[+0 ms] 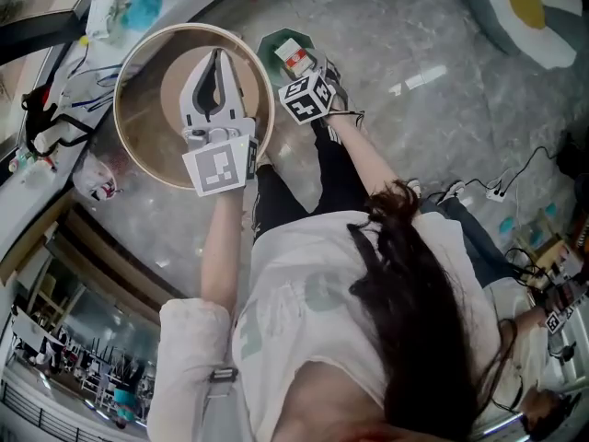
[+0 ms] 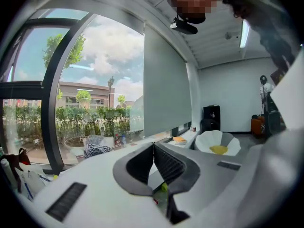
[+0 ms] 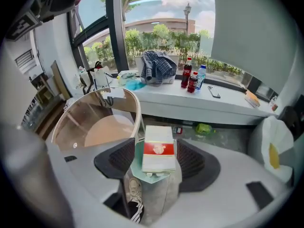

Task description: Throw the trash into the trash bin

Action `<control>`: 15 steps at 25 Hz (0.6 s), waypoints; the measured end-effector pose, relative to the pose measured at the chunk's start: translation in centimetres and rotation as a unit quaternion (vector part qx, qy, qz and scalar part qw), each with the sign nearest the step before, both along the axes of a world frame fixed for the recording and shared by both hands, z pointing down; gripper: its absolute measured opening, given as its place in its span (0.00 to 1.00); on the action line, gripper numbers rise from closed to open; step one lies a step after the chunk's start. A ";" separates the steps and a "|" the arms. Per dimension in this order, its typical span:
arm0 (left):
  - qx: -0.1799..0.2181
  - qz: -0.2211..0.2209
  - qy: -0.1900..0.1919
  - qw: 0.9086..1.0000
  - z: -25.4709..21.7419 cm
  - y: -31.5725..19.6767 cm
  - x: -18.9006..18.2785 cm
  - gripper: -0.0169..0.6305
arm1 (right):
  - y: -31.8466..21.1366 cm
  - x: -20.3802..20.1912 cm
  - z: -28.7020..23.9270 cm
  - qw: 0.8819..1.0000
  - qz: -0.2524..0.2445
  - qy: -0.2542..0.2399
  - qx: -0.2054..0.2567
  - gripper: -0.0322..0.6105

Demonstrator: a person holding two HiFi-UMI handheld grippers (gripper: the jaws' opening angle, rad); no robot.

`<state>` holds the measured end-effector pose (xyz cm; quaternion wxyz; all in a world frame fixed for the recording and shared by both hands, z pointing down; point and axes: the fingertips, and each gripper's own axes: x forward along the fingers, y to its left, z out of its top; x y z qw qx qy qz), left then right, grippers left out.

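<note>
The trash bin [image 1: 138, 53] is a round, clear-walled tub with a pale wooden rim, standing on the floor; in the right gripper view the bin [image 3: 138, 115] is just left of the jaws. My left gripper [image 1: 217, 55] hangs over the bin's opening, shut and with nothing in it; in its own view the left gripper [image 2: 153, 146] points up toward the window, tips touching. My right gripper [image 1: 296, 61] is shut on the trash [image 1: 291, 55], a white carton with a red band on a green pack, by the bin's right rim. The carton [image 3: 159, 148] sits between both pads.
A window ledge carries drink bottles [image 3: 191, 77] and a checked cloth [image 3: 156, 65]. A white round cushion with a yellow centre [image 1: 529, 7] lies at the far right. Cables and a power strip [image 1: 497, 191] cross the floor. A white bag [image 1: 94, 178] sits left of the bin.
</note>
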<state>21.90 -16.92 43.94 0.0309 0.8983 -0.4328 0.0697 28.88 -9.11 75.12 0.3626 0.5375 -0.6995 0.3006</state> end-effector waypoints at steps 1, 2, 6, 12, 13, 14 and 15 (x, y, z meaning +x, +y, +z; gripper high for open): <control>0.002 -0.001 0.002 1.000 -0.4 -0.2 -0.1 0.05 | -0.1 -0.2 0.1 1.000 0.004 0.000 -0.003 0.47; 0.002 -0.003 0.002 1.000 -0.6 -0.3 -0.4 0.05 | -0.3 -0.5 0.1 1.000 0.008 -0.003 -0.004 0.48; 0.000 -0.015 -0.002 1.000 -0.9 0.0 -2.3 0.05 | -1.3 -1.1 -1.5 1.000 0.015 -0.010 0.012 0.48; 0.011 -0.035 0.005 0.999 -2.3 0.2 -4.2 0.05 | -4.4 -1.1 -5.5 0.998 0.016 -0.012 0.054 0.48; 0.017 -0.036 0.007 0.999 -2.6 0.3 -4.6 0.05 | -5.0 -1.2 -6.5 0.998 0.014 -0.010 0.063 0.48; 0.022 -0.037 0.008 0.999 -3.1 0.3 -4.9 0.05 | -5.5 -1.2 -7.5 0.997 0.011 -0.005 0.073 0.48; 0.029 -0.038 0.010 0.999 -3.7 0.3 -5.2 0.05 | -6.0 -1.3 -8.6 0.996 0.008 0.002 0.084 0.48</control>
